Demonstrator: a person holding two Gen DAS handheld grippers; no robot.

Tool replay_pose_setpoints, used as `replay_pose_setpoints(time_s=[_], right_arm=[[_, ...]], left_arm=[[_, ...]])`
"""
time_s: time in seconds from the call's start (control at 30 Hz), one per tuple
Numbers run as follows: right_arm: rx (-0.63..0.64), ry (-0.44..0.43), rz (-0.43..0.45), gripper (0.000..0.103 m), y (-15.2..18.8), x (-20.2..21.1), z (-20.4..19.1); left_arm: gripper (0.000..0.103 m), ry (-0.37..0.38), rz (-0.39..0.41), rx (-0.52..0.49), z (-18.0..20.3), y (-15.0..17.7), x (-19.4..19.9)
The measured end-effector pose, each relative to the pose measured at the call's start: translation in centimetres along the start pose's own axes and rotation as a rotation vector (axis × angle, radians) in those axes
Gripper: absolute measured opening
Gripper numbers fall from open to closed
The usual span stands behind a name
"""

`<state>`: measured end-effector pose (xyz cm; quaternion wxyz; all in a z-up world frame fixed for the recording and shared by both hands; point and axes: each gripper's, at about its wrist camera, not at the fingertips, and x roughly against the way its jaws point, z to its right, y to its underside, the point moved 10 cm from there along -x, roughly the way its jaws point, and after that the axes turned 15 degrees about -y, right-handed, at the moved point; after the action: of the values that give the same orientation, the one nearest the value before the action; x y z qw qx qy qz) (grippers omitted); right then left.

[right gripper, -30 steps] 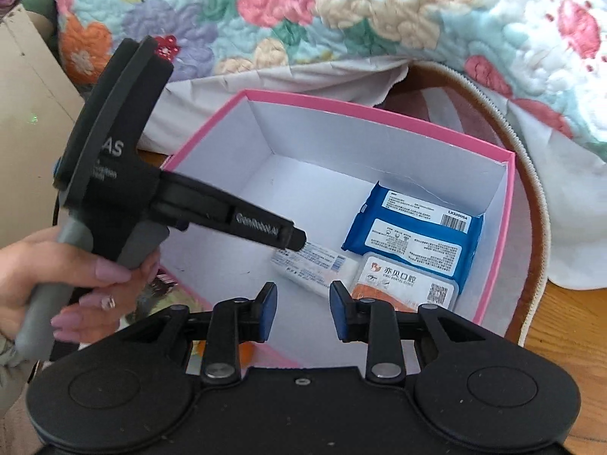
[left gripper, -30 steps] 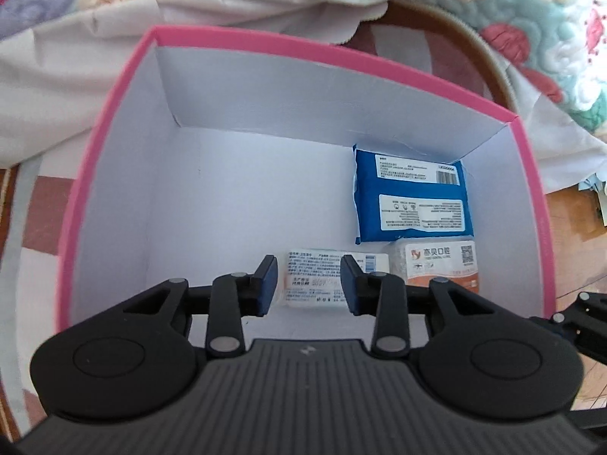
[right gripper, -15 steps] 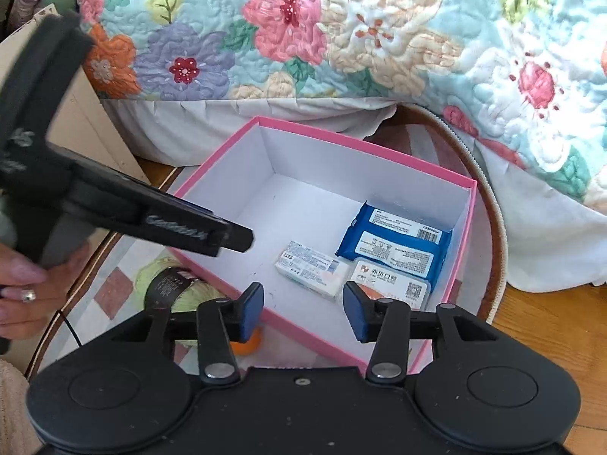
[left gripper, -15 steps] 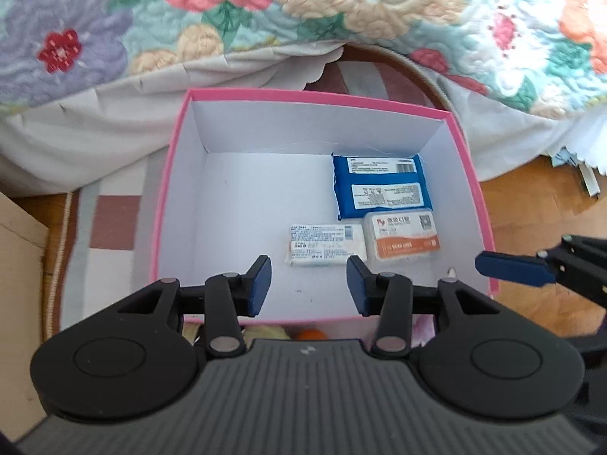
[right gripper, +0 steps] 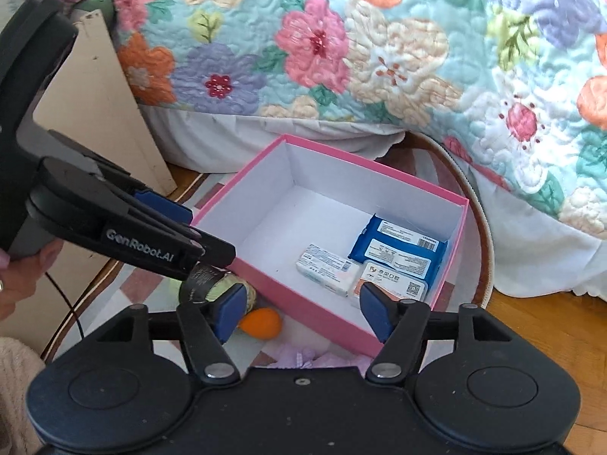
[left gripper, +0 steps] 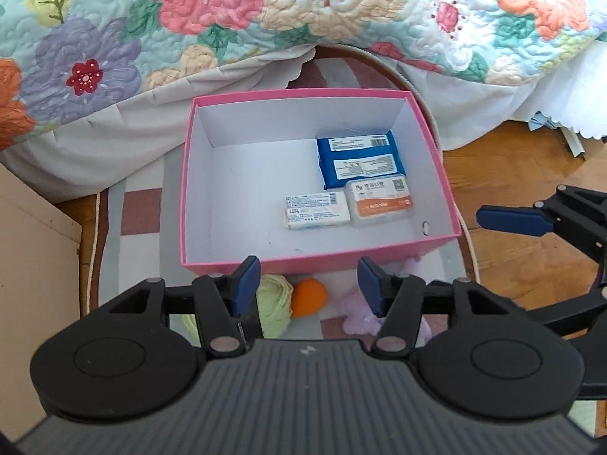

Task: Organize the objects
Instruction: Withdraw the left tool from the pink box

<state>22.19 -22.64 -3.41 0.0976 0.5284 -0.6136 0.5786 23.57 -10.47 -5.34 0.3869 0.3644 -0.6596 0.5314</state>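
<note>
Both the left gripper [left gripper: 308, 285] and right gripper [right gripper: 299, 314] hang empty above the pink box [left gripper: 303, 263] — jaws just opening. Three packets sit by its right wall; something lilac — perhaps a toy [left gripper: 360, 313] — lies outside.

A bed fills the far side, covered by a quilt [left gripper: 303, 11] with big pink, purple and orange flowers on pale blue. A white bed skirt [left gripper: 125, 132] hangs below it to the floor. A striped rug [left gripper: 132, 208] lies on the wooden floor [left gripper: 504, 167]. A beige cabinet [right gripper: 110, 113] stands at the left. Daylight is soft.
</note>
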Motion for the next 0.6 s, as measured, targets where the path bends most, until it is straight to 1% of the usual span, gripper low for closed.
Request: replay_pose_setpoints(time_s=[0.1, 0.2, 0.37, 0.43, 0.6], right_arm=[[0.007, -0.003, -0.002, 0.077, 0.4, 0.6, -0.7], [0.012, -0.003, -0.005, 0.079, 0.8, 1.0, -1.3], [0.012, -0.001, -0.005, 0.085, 1.4, 1.7, -1.9], [0.005, -0.007, -0.007, 0.090, 1.7, 1.9, -2.2], [-0.006, -0.011, -0.013, 0.092, 2.3, 2.4, -2.5]], left_arm=[[0.062, 0.004, 0.002, -0.013, -0.2, 0.4, 0.9], [0.063, -0.010, 0.009, -0.024, -0.5, 0.9, 1.6], [0.066, -0.013, 0.010, -0.033, -1.0, 2.1, 2.5], [0.067, -0.021, 0.014, -0.050, -1.1, 2.6, 2.8], [0.070, -0.036, 0.016, -0.075, -1.3, 3.9, 3.2]])
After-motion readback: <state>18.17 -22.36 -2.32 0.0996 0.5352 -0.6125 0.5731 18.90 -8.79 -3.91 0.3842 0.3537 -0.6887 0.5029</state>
